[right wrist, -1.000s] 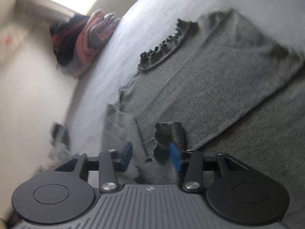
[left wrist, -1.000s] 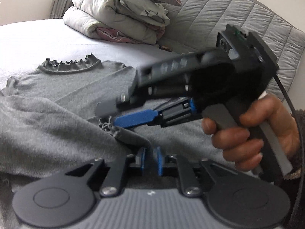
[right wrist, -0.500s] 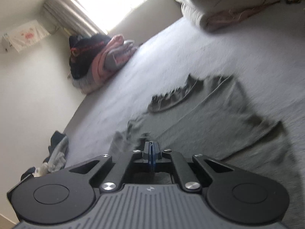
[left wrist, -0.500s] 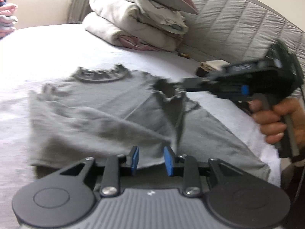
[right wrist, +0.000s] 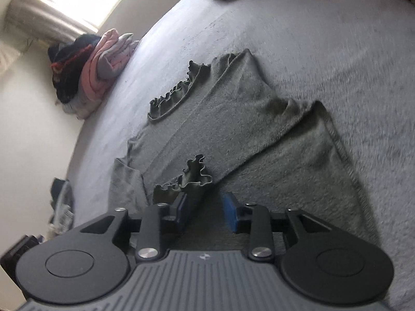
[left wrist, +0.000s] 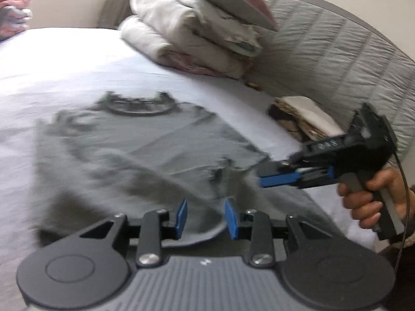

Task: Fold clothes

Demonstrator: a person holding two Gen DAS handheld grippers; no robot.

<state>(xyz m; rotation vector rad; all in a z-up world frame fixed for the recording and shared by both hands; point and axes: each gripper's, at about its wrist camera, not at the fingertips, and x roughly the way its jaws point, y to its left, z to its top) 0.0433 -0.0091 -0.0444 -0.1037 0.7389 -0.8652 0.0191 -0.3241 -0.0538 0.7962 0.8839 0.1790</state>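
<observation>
A grey long-sleeved top [left wrist: 135, 150] with a ruffled neckline [left wrist: 137, 103] lies flat on the bed; it also shows in the right wrist view [right wrist: 233, 129]. One sleeve is folded across the body, and its ruffled cuff [right wrist: 193, 176] lies just in front of my right gripper [right wrist: 207, 212]. My right gripper is open and empty; it also shows in the left wrist view [left wrist: 275, 178], held at the top's right edge. My left gripper [left wrist: 206, 219] is open and empty, just above the top's near hem.
The bed [left wrist: 64, 59] has a light sheet. Folded quilts and a pillow [left wrist: 197, 31] are stacked by the quilted headboard [left wrist: 337, 51]. A small pile [left wrist: 303, 119] lies at the bed's right edge. Folded clothes [right wrist: 88, 72] sit by the window wall.
My right gripper has let go of the sleeve cuff and opened; the sleeve now lies folded across the top. My left gripper opened wider and pulled back a little.
</observation>
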